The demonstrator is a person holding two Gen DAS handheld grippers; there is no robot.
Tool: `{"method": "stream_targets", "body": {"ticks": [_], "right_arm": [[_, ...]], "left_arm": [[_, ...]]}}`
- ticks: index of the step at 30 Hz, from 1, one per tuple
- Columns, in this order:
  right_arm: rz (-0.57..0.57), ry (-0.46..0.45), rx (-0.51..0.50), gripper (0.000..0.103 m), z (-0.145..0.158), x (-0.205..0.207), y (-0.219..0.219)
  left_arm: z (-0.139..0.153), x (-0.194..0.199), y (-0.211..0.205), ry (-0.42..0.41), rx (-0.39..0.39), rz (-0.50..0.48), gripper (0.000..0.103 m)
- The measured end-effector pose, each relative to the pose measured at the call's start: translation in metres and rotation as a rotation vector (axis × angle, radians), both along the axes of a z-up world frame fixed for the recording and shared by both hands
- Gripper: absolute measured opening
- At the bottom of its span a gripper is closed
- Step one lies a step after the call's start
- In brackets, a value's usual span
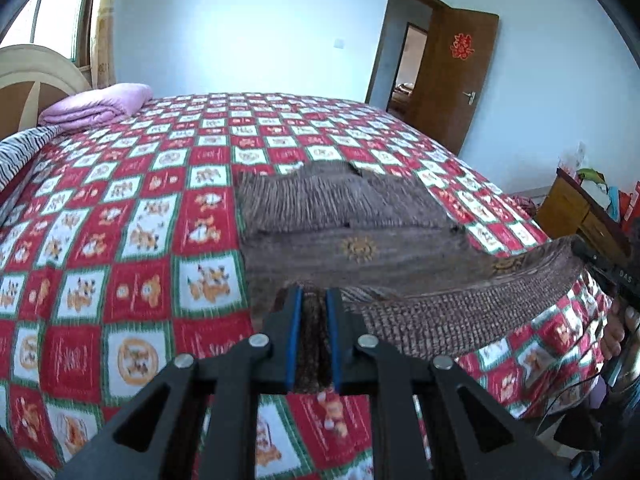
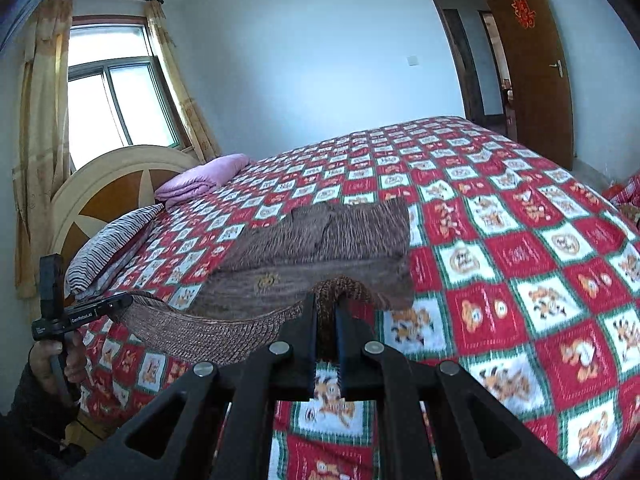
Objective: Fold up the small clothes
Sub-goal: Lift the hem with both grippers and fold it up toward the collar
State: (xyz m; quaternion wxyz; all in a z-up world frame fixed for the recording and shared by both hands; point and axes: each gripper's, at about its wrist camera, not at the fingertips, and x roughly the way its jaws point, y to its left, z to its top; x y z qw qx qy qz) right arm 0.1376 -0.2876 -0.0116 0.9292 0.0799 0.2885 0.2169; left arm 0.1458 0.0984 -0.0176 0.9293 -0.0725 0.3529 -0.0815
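- The brown knitted sweater (image 1: 360, 248) lay on the bed's checked red-and-white cover (image 1: 120, 240), toward the foot-side half of the bed, well apart from the headboard (image 2: 120, 184). Its sleeves seemed already folded across the body; the far part lay flat on the cover.
- The near ribbed hem (image 1: 440, 316) was raised off the cover and hung in a sagging band between the two tongs.
- Left tongs (image 1: 314, 300): closed on one corner of the hem, knit bunched between the blue pads.
- Right tongs (image 2: 327, 308): closed on the other hem corner, fabric humped over the tips.
- Key relation: the rest of the sweater lay straight ahead of both tongs, toward the far side of the bed. The held hem ran crosswise between them, the body's long axis pointing away from them. Neither hand looked clearly nearer the sweater; both held its near edge.
- Judgement: a bottom-to-top fold appeared under way. The next move likely calls for carrying both corners forward together, level, so the hem lands square near the neckline.
- Risk: slack in the hem could wrinkle the fold.
- Beside the headboard: a folded lilac blanket (image 2: 204, 178) and a striped pillow (image 2: 108, 240), both well apart from the sweater.
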Motion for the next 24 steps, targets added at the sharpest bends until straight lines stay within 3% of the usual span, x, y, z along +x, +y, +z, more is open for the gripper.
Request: {"method": "stream_targets", "body": {"ticks": [10, 18, 24], "right_arm": [[-0.019, -0.057, 0.015, 0.007, 0.036, 0.051, 0.009], [-0.030, -0.078, -0.015, 0.007, 0.056, 0.107, 0.018], [-0.037, -0.048, -0.038, 0.007, 0.052, 0.158, 0.026]], "left_arm": [[0.030, 0.060, 0.008, -0.065, -0.039, 0.020, 0.012], [0.042, 0.112, 0.011, -0.101, 0.013, 0.028, 0.012], [0.039, 0.160, 0.016, -0.087, 0.032, 0.031, 0.011]]}}
